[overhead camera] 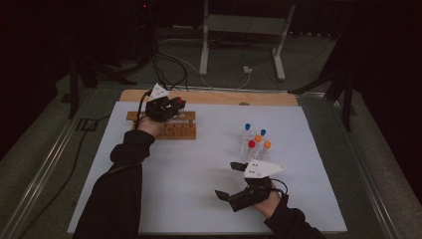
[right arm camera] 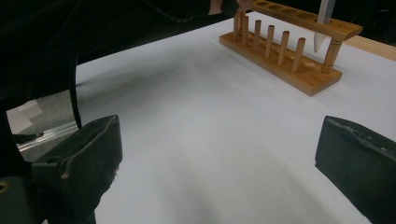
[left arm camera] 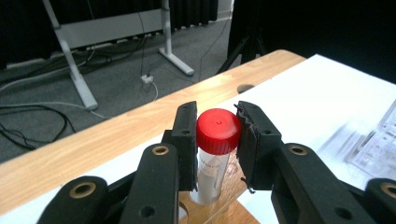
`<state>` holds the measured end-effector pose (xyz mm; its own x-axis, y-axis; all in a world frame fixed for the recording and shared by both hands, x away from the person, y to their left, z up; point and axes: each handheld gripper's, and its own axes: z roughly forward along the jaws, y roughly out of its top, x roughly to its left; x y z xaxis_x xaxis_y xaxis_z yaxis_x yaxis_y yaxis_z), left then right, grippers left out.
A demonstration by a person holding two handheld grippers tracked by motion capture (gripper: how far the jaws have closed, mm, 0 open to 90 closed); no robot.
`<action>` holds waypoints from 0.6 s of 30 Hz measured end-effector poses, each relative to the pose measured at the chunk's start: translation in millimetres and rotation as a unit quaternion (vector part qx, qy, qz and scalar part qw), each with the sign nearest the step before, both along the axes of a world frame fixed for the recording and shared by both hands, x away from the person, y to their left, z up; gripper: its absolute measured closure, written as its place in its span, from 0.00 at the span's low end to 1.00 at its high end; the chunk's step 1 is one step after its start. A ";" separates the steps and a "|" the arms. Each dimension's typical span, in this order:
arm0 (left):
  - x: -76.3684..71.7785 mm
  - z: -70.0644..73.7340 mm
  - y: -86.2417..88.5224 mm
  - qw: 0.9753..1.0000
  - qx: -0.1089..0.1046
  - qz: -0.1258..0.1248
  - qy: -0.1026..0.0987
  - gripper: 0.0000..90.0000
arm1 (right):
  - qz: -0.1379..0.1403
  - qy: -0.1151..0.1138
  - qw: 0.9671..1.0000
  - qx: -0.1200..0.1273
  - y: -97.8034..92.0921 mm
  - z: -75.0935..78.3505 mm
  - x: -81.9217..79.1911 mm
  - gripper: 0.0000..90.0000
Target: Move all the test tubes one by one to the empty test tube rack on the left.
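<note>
A wooden tube rack [overhead camera: 169, 128] stands at the back left of the white table top [overhead camera: 199, 169]. My left gripper [overhead camera: 178, 104] hovers over its right end, shut on a red-capped tube [left arm camera: 218, 131] that stands upright in a hole of the rack [left arm camera: 219, 212]. The jaws press the cap from both sides. My right gripper [overhead camera: 226, 179] rests near the front edge with its jaws wide apart and nothing between them. In the right gripper view the gripper [right arm camera: 224, 154] faces the wooden rack [right arm camera: 289, 51], with the tube [right arm camera: 324, 23] at its far end.
A clear plastic rack [overhead camera: 251, 144] holding several tubes with blue, orange and red caps sits right of centre, just beyond my right gripper. A bare wooden strip [overhead camera: 224, 97] runs along the table's far edge. Cables and a metal stand [overhead camera: 239, 30] lie on the floor behind.
</note>
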<state>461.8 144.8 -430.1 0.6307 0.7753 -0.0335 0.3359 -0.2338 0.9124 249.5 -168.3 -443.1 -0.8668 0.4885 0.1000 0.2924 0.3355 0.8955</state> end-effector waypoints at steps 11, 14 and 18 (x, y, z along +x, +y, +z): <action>1.9 -15.1 -3.8 1.000 0.018 0.005 0.016 0.79 | 0.001 0.000 1.000 0.000 -0.5 -0.4 0.3 0.01; 2.3 -15.8 -4.3 1.000 0.017 0.005 0.017 0.79 | 0.000 0.000 1.000 -0.001 -1.0 -0.3 0.1 0.01; 1.7 -15.3 -5.2 1.000 0.028 0.003 0.014 0.79 | 0.000 -0.003 1.000 0.003 -2.3 -0.5 1.1 0.01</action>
<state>463.5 139.6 -445.5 0.6256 0.7801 -0.0077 0.3623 -0.2817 0.8885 250.7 -170.6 -443.5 -0.8670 0.4885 0.0983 0.2880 0.3303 0.8989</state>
